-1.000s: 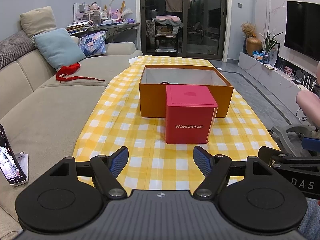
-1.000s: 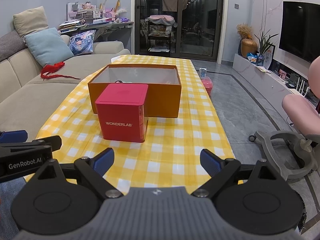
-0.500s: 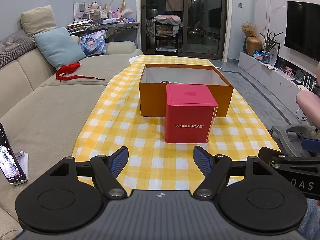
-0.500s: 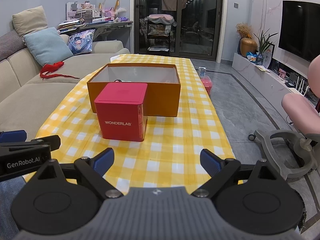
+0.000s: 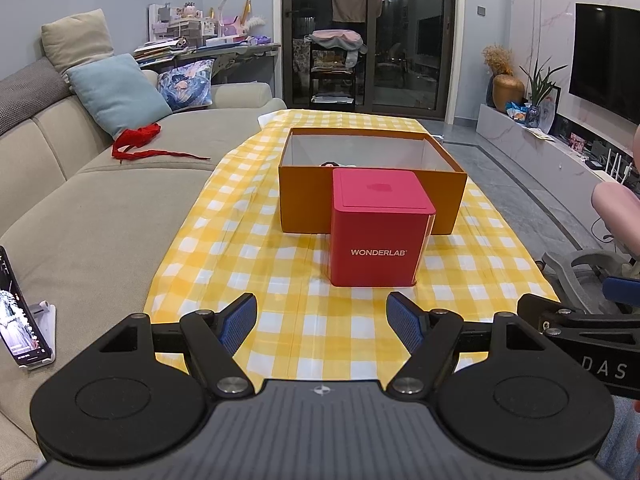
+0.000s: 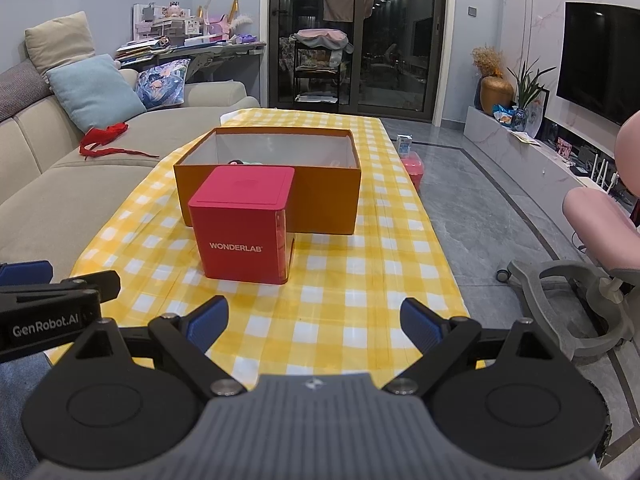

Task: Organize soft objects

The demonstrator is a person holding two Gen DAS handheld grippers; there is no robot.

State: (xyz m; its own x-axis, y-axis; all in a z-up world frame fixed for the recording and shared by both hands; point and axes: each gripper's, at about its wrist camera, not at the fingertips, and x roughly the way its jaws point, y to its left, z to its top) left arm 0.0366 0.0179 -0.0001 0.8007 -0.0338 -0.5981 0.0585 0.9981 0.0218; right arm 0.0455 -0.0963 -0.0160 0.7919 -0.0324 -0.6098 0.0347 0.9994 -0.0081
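- Soft objects are barely visible from where I sit: a few small items, one dark and one pale green [image 6: 247, 163], peek over the near wall inside the orange box [image 5: 372, 196]; I cannot tell what they are.
- I see the orange box open-topped on the yellow checked tablecloth [image 5: 280, 332], around the middle of the table.
- A red cube box [image 5: 378, 226] marked WONDERLAB stands just in front of the orange box, lid on, touching or nearly touching its near wall.
- My left gripper [image 5: 322, 322] hovers over the near edge of the cloth with its jaws spread wide and nothing between the blue pads [image 5: 240, 322].
- My right gripper [image 6: 314, 326] sits beside it, jaws likewise wide apart and empty, pointing at the cloth to the right of the red cube.
- On the beige sofa [image 5: 100, 208] to the left I see a red ribbon-like cloth [image 5: 140, 142] lying loose on the seat, near a light blue cushion [image 5: 118, 90].
- A phone on a stand [image 5: 20, 320] rests on the sofa's near end.
- A pink chair [image 6: 600, 216] stands on the floor to the right.
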